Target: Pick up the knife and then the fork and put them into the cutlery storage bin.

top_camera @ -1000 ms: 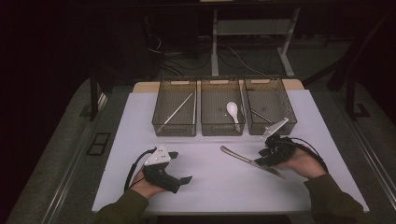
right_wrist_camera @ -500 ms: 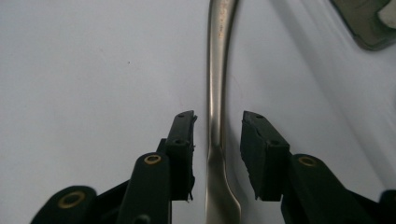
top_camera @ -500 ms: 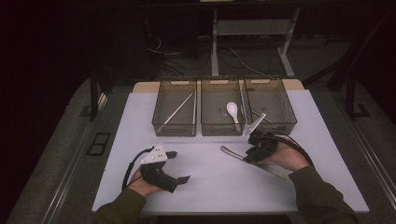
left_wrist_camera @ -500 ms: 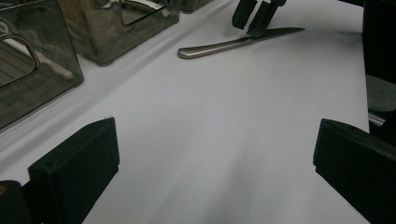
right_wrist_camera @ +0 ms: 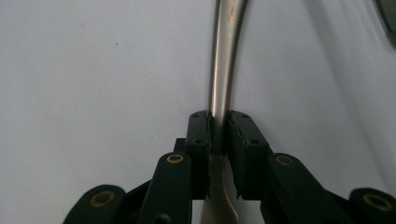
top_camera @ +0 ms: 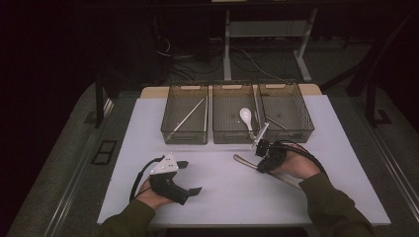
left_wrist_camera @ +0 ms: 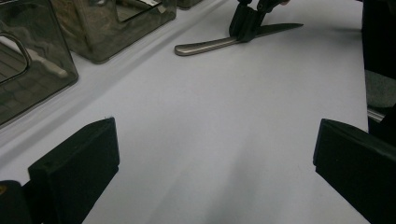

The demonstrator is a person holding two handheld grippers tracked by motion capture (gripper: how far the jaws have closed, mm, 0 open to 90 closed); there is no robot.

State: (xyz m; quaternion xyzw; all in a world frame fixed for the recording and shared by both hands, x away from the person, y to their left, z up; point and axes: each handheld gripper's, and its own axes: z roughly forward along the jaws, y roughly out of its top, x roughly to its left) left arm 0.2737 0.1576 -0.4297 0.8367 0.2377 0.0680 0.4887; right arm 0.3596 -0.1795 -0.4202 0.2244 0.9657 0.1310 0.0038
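Knife (right_wrist_camera: 223, 70) flat on counter (top_camera: 217, 197), pinched between right gripper (right_wrist_camera: 218, 140) jaws, just closing on it, long handle pointing straight ahead. Left gripper (left_wrist_camera: 210, 177) jaws wide open, holding nothing, far from knife.

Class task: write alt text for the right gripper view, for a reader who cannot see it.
The right gripper's two black jaws, which have just been closing, clamp a metal table knife lying on a white table. The knife's handle runs away from the jaws to the top edge.
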